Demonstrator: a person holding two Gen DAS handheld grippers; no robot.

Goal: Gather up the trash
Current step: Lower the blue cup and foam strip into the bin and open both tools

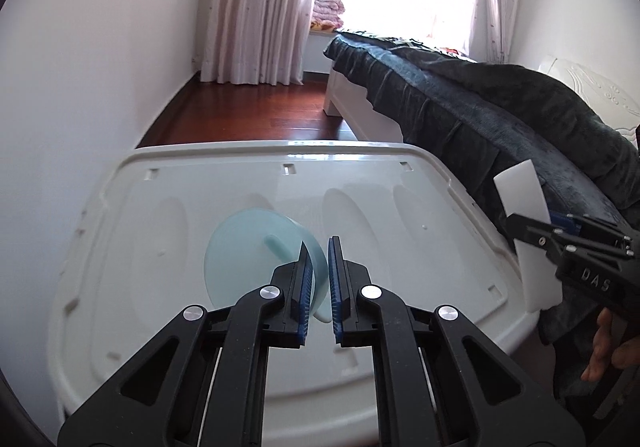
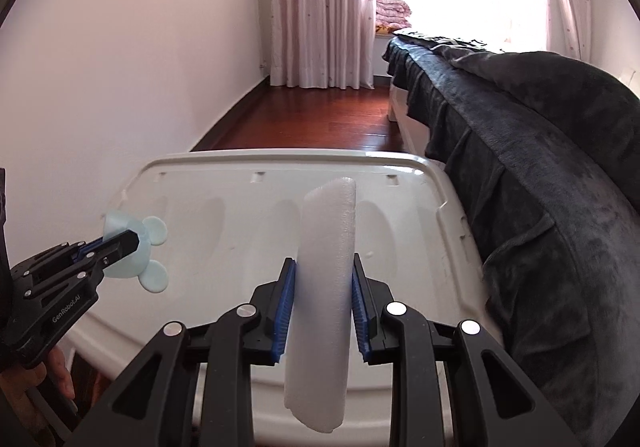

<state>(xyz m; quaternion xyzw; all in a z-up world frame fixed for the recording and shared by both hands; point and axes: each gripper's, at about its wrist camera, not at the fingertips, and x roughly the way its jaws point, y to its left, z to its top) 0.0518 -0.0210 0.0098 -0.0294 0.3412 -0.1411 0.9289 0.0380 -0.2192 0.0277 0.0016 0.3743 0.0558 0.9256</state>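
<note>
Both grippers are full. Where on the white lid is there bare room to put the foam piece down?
The white lid is bare across its middle and far half, between the mouse-eared light blue disc in the left gripper and the dark blanket on the right. The foam piece is in the right gripper. It is tightest along the blanket edge and around the disc.

A white foam strip (image 2: 326,287), curved and standing on end, is clamped between the right claw's (image 2: 324,283) blue pads. A pale blue round piece with mouse-like ears (image 2: 140,255), possibly a lid, sits pinched at the left claw's (image 1: 318,267) tips.
</note>
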